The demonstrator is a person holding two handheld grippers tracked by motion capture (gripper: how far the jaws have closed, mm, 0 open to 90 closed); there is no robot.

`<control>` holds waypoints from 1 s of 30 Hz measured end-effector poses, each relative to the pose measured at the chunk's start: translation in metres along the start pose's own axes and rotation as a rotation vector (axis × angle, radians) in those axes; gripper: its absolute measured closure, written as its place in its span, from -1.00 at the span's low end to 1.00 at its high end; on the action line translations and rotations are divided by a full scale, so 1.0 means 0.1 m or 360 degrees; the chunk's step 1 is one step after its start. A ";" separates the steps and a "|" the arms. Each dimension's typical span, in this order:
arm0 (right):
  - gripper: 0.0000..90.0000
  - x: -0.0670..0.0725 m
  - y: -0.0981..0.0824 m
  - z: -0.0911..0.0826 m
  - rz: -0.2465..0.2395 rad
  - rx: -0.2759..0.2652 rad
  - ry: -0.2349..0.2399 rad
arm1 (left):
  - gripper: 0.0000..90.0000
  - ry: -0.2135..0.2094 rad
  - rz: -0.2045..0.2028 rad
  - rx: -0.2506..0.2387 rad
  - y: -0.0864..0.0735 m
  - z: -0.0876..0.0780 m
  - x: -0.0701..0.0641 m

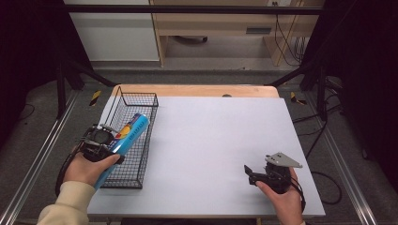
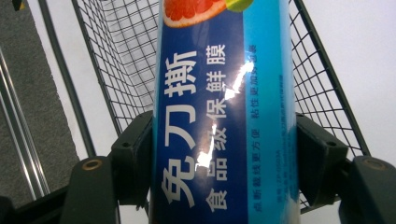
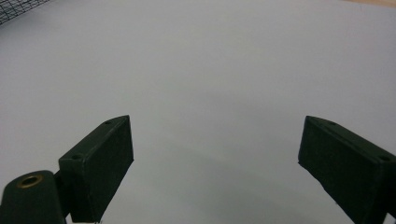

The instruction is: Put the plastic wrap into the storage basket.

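The blue tube (image 1: pixel 123 138) is a long, round, glossy pack of cling film, dark blue down the middle with lighter cyan along its sides. White Chinese characters run lengthwise along it, and a cut citrus picture in orange and green sits toward its far part. It is clamped crosswise between the two black jaws of the left tool (image 2: pixel 224 163), which press on its opposite sides. From that tool it stretches forward and away, tilted, its far end reaching over the black wire basket (image 1: pixel 133 101) that lies just ahead of and beneath the tool. Its near end sticks out behind the tool, below the hand. Bright glare streaks cross its wrap.
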State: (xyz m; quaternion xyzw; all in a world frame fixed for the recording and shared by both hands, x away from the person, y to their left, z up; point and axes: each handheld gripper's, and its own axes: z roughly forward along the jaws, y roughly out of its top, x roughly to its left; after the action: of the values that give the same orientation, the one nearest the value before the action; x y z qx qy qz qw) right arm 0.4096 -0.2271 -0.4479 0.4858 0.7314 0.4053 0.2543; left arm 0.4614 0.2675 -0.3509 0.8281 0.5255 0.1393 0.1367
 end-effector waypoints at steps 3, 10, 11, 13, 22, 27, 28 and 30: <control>-0.77 0.00 0.00 0.00 0.0000 -0.0001 0.0000 | -0.29 -0.0001 -0.0003 0.0002 0.02 0.01 -0.01; -0.77 0.00 0.00 0.00 0.0008 0.0006 0.0006 | -0.29 0.0003 -0.0030 0.0010 0.01 0.04 0.01; -0.77 0.00 0.00 0.00 0.0007 0.0007 0.0006 | -0.29 0.0005 -0.0030 0.0011 0.01 0.05 0.02; -0.77 0.00 0.00 0.00 -0.0001 0.0004 0.0003 | -0.29 0.0010 -0.0014 0.0013 0.01 0.06 0.02; -0.77 0.01 0.00 0.01 0.0001 0.0010 0.0011 | -0.29 0.0001 -0.0054 0.0062 0.03 0.11 0.06; -0.77 0.01 0.00 0.01 -0.0004 0.0019 0.0014 | -0.29 0.0013 -0.0056 0.0098 0.05 0.13 0.06; -0.77 0.01 0.00 0.01 0.0001 0.0022 0.0016 | -0.29 0.0018 -0.0053 0.0107 0.06 0.14 0.06; -0.77 0.01 0.00 0.01 0.0008 0.0024 0.0022 | -0.29 0.0017 -0.0055 0.0119 0.07 0.15 0.06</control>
State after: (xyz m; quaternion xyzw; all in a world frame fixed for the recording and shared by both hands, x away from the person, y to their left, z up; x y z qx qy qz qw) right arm 0.4100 -0.2263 -0.4489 0.4868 0.7350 0.4037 0.2445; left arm 0.4757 0.2693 -0.3615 0.8226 0.5454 0.1216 0.1054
